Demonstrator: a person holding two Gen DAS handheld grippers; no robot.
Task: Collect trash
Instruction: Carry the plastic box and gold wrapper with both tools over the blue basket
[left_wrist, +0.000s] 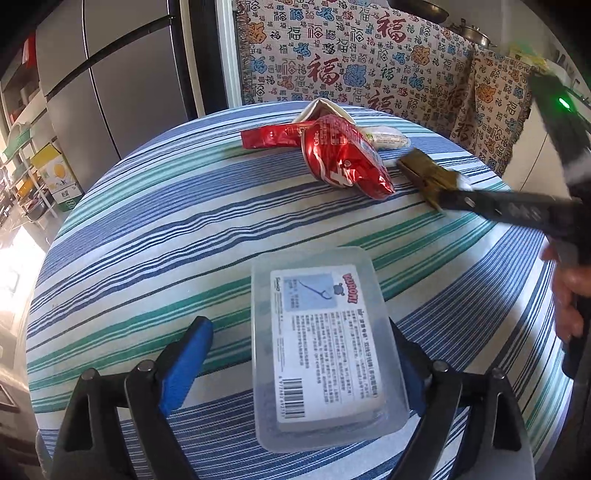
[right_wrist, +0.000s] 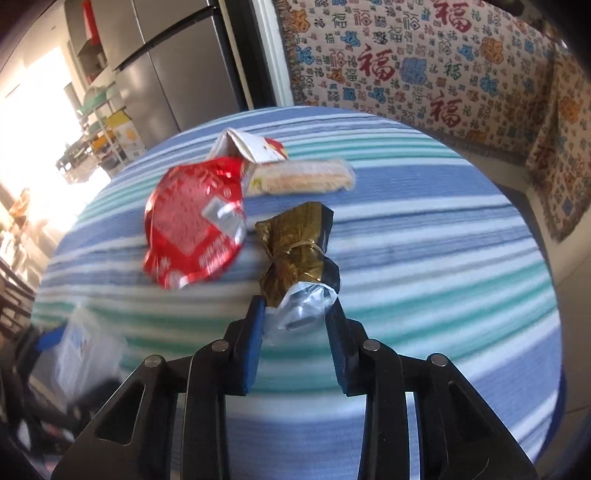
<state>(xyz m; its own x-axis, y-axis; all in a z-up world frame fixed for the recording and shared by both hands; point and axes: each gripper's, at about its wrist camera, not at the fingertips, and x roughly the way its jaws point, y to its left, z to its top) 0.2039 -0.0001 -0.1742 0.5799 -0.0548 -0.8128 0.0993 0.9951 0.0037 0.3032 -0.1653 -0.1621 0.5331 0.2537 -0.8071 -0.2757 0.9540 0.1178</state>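
1. In the left wrist view, the left hand-held gripper (left_wrist: 301, 354) is sitting at the bottom of the frame with its blue fingers (left_wrist: 184, 363) spread wide. A clear plastic box (left_wrist: 325, 347) with a printed label is lying between them on the striped worktop (left_wrist: 147, 229). I cannot tell whether the fingers are touching its sides. I judge this box to be serving as the container for the trash.

2. In the right wrist view, the right hand-held gripper (right_wrist: 295, 321) is pinching the near, clear-plastic end of a gold wrapper (right_wrist: 295, 251) at lower centre. The wrapper's gold body is sticking out beyond the fingertips toward the middle of the frame.

3. The step in hand appears to be the pickup of that gold wrapper. The next move calls for keeping the pinch firm, carrying the wrapper over to the box and letting it go there.

4. Farther up and left, a crumpled red packet (right_wrist: 195, 221) is lying just beside the gold wrapper, apart from the gripper.

5. Behind it, toward the top of the worktop, a white folded carton (right_wrist: 251, 147) and a pale wrapped snack bar (right_wrist: 299, 179) are resting close together, still to be collected.
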